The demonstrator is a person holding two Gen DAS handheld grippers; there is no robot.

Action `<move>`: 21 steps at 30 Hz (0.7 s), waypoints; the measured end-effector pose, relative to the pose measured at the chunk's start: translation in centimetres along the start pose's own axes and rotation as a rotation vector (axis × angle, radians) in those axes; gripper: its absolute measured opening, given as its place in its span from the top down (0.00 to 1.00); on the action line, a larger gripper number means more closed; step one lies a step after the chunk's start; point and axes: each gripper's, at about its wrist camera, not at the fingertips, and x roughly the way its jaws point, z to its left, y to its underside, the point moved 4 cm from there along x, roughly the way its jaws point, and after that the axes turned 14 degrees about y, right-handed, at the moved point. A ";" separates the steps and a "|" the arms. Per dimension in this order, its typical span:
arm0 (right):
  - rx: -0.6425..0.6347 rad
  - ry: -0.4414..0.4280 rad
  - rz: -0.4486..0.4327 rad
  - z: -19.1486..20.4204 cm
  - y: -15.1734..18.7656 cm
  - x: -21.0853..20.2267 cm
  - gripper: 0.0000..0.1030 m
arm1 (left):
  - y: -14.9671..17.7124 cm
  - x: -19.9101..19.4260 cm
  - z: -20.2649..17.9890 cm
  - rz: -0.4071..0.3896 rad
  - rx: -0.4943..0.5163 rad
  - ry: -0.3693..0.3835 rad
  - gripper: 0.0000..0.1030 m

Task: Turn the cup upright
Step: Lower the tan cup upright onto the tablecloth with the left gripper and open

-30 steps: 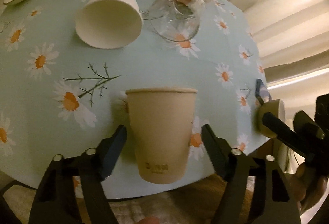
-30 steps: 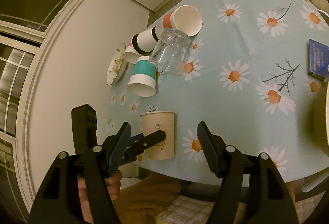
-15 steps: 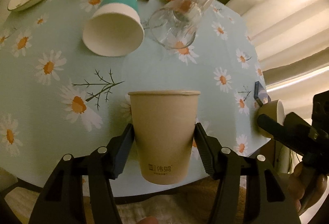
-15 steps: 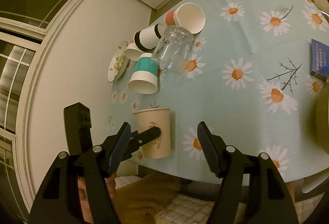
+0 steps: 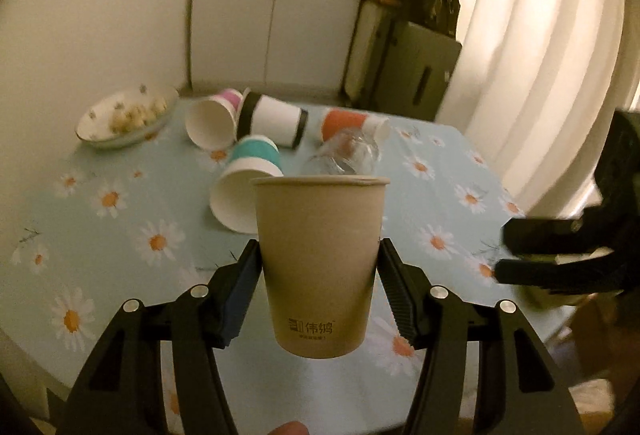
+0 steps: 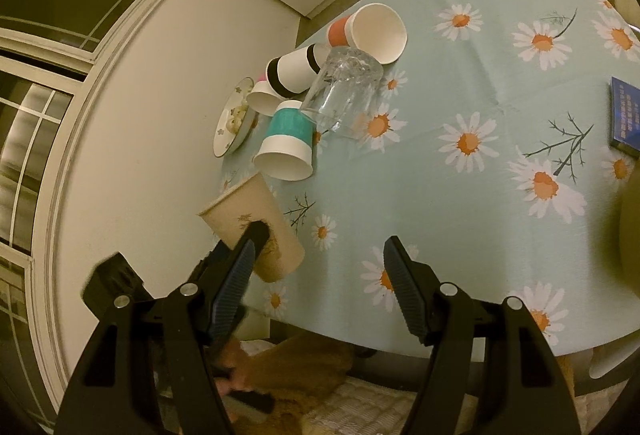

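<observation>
My left gripper [image 5: 318, 275] is shut on a tan paper cup [image 5: 320, 259], holding it by its sides, mouth up, lifted above the daisy tablecloth [image 5: 120, 235]. In the right wrist view the same tan cup [image 6: 250, 223] hangs tilted over the table's near left corner with the left gripper's finger across it. My right gripper [image 6: 318, 283] is open and empty over the table's front edge; it shows as a dark shape in the left wrist view [image 5: 560, 259].
Lying on their sides at the back: a teal cup [image 5: 244, 191], a pink cup [image 5: 212, 123], a black-banded cup [image 5: 272, 119], an orange cup [image 5: 352, 123] and a clear glass [image 6: 344, 91]. A plate of food [image 5: 124, 115] sits back left. A blue card [image 6: 626, 115] lies right.
My left gripper closed on the tan cup and lifted it off the table, tilting the view up toward level. The right gripper stayed open and barely moved.
</observation>
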 end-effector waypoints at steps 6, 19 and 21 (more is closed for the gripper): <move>-0.009 0.001 0.000 0.1 0.0 0.1 0.35 | 1.7 0.1 0.1 -0.216 0.054 -0.023 0.44; -0.024 0.026 0.024 0.0 0.1 1.4 0.35 | 4.8 1.5 -0.6 -0.395 0.174 -0.151 0.44; -0.025 0.030 0.029 0.0 0.2 1.6 0.35 | 5.3 1.6 -0.4 -0.396 0.177 -0.147 0.44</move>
